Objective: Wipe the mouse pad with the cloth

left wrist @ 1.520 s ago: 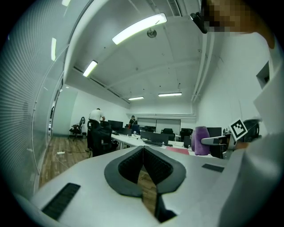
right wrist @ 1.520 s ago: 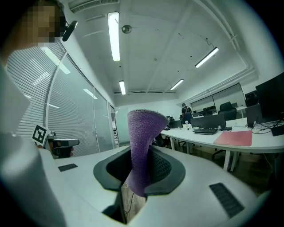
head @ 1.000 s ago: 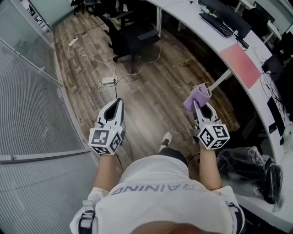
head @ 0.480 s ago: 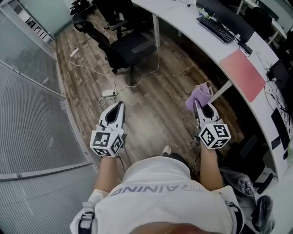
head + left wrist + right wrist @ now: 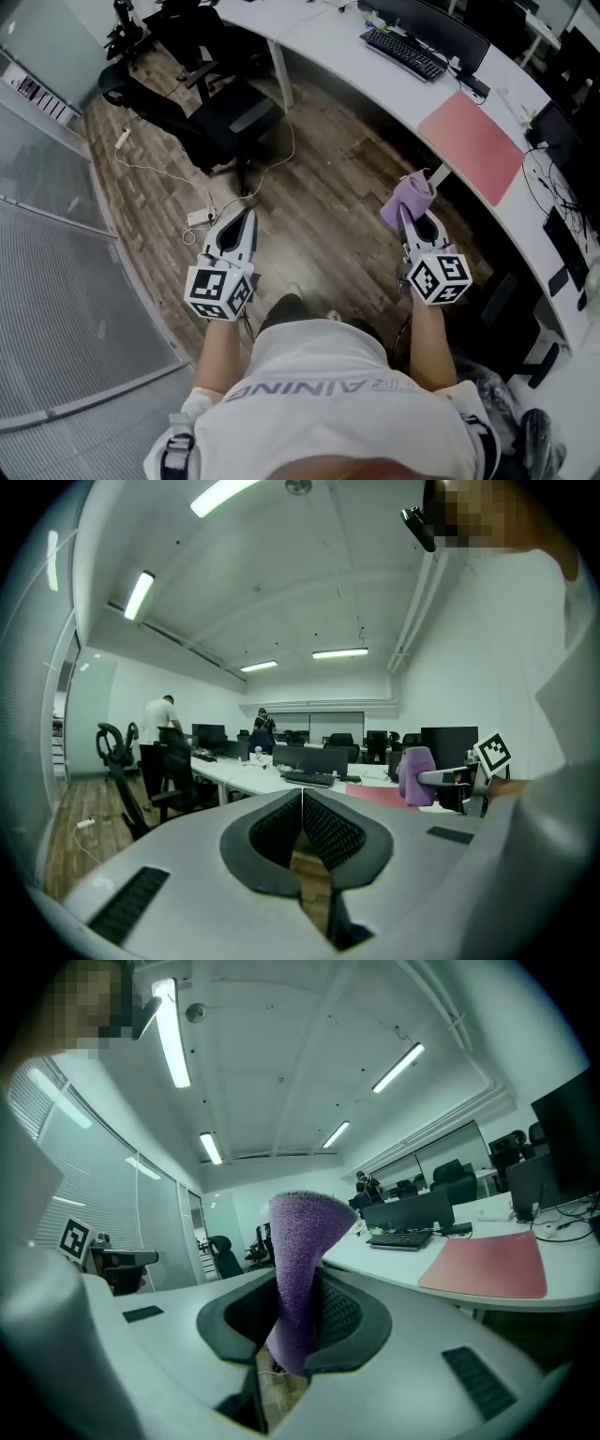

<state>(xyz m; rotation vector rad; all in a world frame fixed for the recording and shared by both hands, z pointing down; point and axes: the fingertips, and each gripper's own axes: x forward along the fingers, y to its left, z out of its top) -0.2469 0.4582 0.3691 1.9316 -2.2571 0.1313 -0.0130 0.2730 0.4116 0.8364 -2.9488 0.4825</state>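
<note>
In the head view we cannot see the tips of the right gripper (image 5: 298, 1324), because the purple cloth (image 5: 410, 198) bunches over them. Its own view settles it: the jaws are clamped on the cloth, which stands up out of them in a folded tongue while its lower end drops out of sight between the pads. The left gripper (image 5: 302, 806) is closed on nothing, its ribbed pads meeting along a thin seam. The long white desk (image 5: 349, 49) is cut off at the right edge, and what lies under its near end is dark and too blurred for us to name. A white shirt fills the bottom of the head view and hides whatever is below the forearms. The pink mouse pad (image 5: 471, 146) lies flat on the desk, bare, just beyond the cloth and well apart from it – both grippers hang over the floor short of the desk's edge. A black keyboard (image 5: 403, 53) sits on the desk further along, before a dark monitor (image 5: 432, 22). The floor (image 5: 323, 220) is wood plank, with a black office chair (image 5: 204, 114) and a white cable with a power strip (image 5: 199, 218) beside the desk, and a ribbed glass partition (image 5: 66, 291) on the far side from it.
</note>
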